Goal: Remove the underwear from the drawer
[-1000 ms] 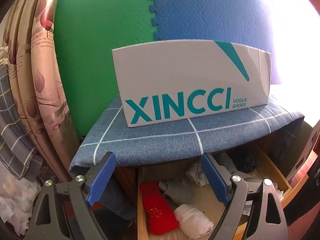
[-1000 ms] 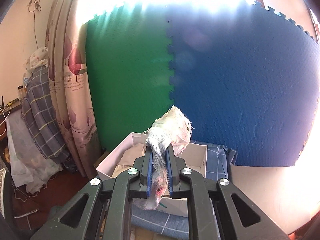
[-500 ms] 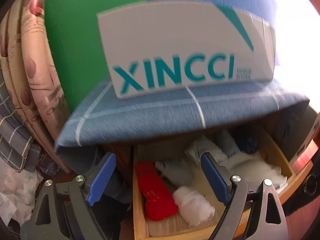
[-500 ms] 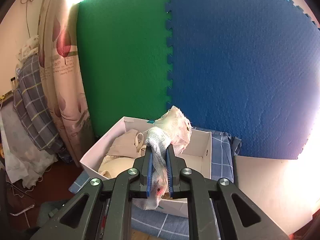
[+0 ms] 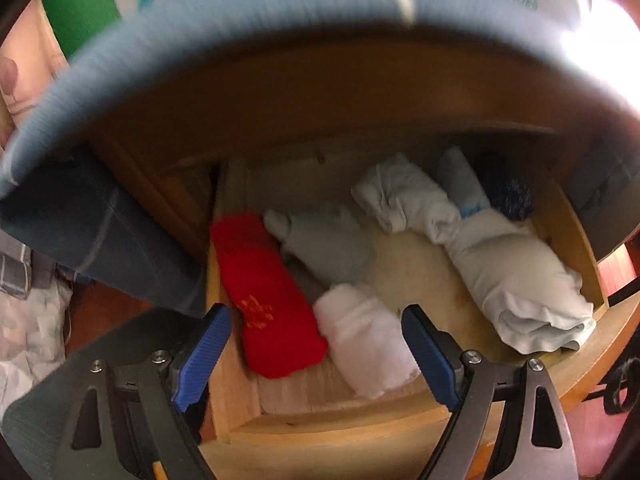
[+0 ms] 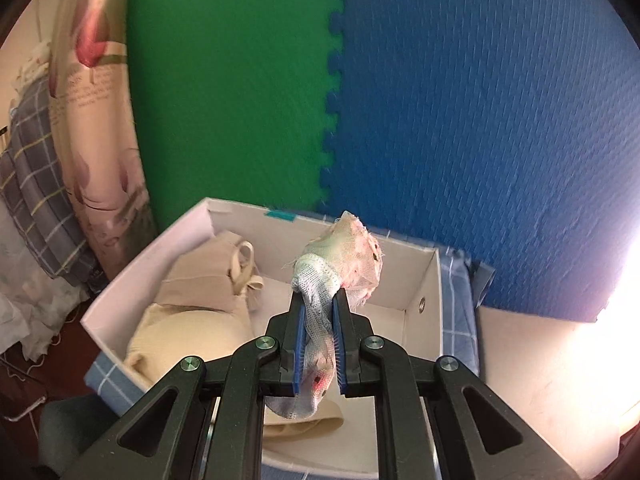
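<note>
Underwear (image 6: 340, 256) between right tongs (image 6: 319, 308)

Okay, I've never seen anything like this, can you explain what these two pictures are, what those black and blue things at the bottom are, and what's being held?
There is no robot here. A person holds a pair of hand tongs in each hand, and each pair carries a wide-angle camera looking forward along its two fingers. That is why black arms with blue pads fill the bottom of both pictures.

The left camera looks down into an open wooden drawer holding rolled garments: a red roll, a white roll and several pale ones. The left tongs are open and empty above them.

The right camera looks at a white box on a blue checked cloth, before green and blue foam mats. Beige underwear lies inside. The right tongs are shut on a whitish mesh garment over the box.
</note>
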A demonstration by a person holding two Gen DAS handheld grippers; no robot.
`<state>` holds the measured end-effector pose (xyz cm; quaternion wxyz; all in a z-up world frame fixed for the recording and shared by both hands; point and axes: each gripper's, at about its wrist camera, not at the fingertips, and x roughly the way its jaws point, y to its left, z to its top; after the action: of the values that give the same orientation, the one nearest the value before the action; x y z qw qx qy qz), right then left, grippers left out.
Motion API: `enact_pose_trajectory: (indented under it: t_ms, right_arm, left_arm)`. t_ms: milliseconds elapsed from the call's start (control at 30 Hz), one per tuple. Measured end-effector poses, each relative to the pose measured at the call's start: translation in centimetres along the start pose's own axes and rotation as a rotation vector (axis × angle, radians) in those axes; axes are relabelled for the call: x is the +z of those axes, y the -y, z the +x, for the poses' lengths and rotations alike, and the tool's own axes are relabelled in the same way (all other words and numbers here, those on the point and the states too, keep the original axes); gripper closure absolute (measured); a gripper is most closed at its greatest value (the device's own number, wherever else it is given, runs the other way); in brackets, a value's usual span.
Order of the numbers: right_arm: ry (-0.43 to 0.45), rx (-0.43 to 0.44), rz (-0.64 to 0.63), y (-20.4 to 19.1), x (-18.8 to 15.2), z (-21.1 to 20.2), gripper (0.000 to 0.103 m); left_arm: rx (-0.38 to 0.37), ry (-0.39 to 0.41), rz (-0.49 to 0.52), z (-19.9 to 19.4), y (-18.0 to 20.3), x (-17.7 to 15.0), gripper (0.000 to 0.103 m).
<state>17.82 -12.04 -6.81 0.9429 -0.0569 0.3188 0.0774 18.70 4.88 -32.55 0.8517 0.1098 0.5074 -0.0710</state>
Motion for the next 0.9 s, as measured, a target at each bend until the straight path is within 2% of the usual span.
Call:
enact_pose_trajectory:
  t_ms: [100,167,300,500,600,700,900]
  right_arm:
    - [-0.059,0.02,0.047,1.0,-0.3,2.5,0.092]
    - [-0.095,0.027,0.058,1.4,-0.5,3.8,0.092]
    - [-0.142,0.043,0.073,1.9,-1.3,5.3,0.091]
    - [-0.215,0.071,0.118,3.2,-3.1,7.7,0.09]
    - [-0.204,0.06,0.078,3.0,-3.6,7.9,0.09]
    - [-0.189,0.071,0.091,3.2,-3.6,7.8,0.09]
    - [-0.158,0.093,0.071,3.0,-3.7,7.8,0.09]
  left_arm:
    - [-0.001,-0.08,-0.009,1.3,0.2,-0.1,0.014]
    - [0.003,-0.104,-0.024,1.5,0.2,0.0,0.014]
    - [-0.019,-0.214,-0.069,2.7,0.1,0.2,0.014]
    - [-0.008,-0.275,-0.059,3.5,0.6,0.3,0.014]
    - [-0.037,-0.341,-0.102,4.4,0.2,0.0,0.014]
    - [-0.065,-0.393,-0.149,5.6,0.1,-0.8,0.014]
    - [-0.058,-0.386,-0.153,5.7,0.0,-1.1,0.013]
